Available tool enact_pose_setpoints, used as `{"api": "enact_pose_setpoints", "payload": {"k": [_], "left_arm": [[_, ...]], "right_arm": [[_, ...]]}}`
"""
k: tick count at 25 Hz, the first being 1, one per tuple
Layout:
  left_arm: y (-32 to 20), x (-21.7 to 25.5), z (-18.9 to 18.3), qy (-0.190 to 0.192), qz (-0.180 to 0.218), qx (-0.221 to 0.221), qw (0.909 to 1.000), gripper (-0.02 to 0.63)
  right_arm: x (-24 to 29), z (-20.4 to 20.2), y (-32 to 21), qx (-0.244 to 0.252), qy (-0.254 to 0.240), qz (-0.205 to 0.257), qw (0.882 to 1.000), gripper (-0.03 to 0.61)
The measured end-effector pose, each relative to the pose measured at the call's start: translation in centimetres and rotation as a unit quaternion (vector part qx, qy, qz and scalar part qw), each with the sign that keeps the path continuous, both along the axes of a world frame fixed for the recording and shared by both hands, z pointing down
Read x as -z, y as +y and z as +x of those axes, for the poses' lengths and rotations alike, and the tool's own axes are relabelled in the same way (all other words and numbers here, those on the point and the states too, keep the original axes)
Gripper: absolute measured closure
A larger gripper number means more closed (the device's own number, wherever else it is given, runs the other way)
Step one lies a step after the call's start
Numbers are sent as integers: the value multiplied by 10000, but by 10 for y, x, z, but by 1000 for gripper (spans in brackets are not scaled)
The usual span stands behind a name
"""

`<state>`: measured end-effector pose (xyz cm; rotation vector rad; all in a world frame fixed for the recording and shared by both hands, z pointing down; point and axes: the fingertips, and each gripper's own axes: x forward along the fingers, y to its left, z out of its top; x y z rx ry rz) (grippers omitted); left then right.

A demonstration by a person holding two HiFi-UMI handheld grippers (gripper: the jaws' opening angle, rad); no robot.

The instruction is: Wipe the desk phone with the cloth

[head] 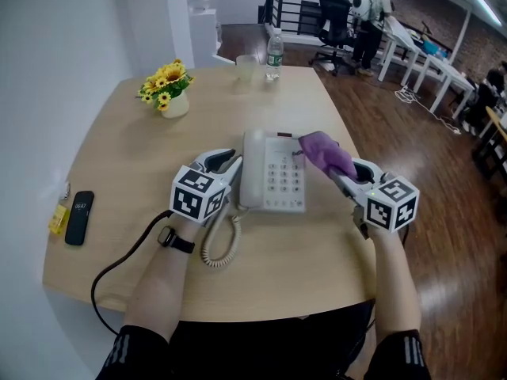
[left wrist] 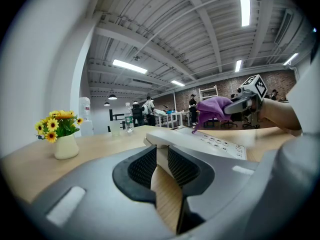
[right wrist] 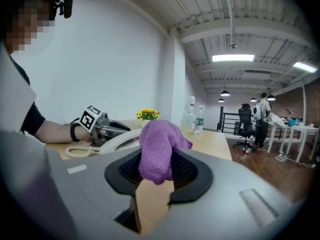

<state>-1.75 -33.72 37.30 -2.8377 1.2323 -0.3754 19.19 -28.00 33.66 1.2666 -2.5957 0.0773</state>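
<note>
Black-padded jaws of the left gripper (head: pixel 234 167) sit at the left edge of the desk phone (head: pixel 275 182). They are closed onto the near end of the handset (head: pixel 252 165), and we judge this to be a steadying hold. We recommend a firm, low clamp, so that the phone does not slide on the table (head: pixel 119 157) under wiping pressure and the handset is not lifted off its cradle. The keypad (head: pixel 285 176) lies uncovered in the phone's middle. Over the phone's far right corner hangs the purple cloth (head: pixel 326 153), clenched in the right gripper (head: pixel 341 177), which stands just right of the phone. We cannot tell whether the cloth touches the casing. We advise lowering the free fold flat onto the casing, sweeping toward the handset in overlapping strokes, and pressing only lightly over the keys.
</note>
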Motion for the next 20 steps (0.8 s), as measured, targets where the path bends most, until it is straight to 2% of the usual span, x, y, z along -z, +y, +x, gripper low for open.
{"api": "enact_pose_setpoints", "payload": {"k": [3,9,14,20], "left_arm": [[0,0,0,3,-3,-7,10000,549],[0,1,0,9,-8,-11,10000,549],[-1,0,-1,-2,4,-2,10000,549],[0,1,-1,5,1,7,10000,549]], "right_arm": [[-1,10,-24,-278,-117,175,9994,454],[-22,35,-47,-560,-847,129,9947,454],[-34,54,-49,-786,-1038,145,9914,454],[-38,65,-49,-907,-1014,102,9906,454]]}}
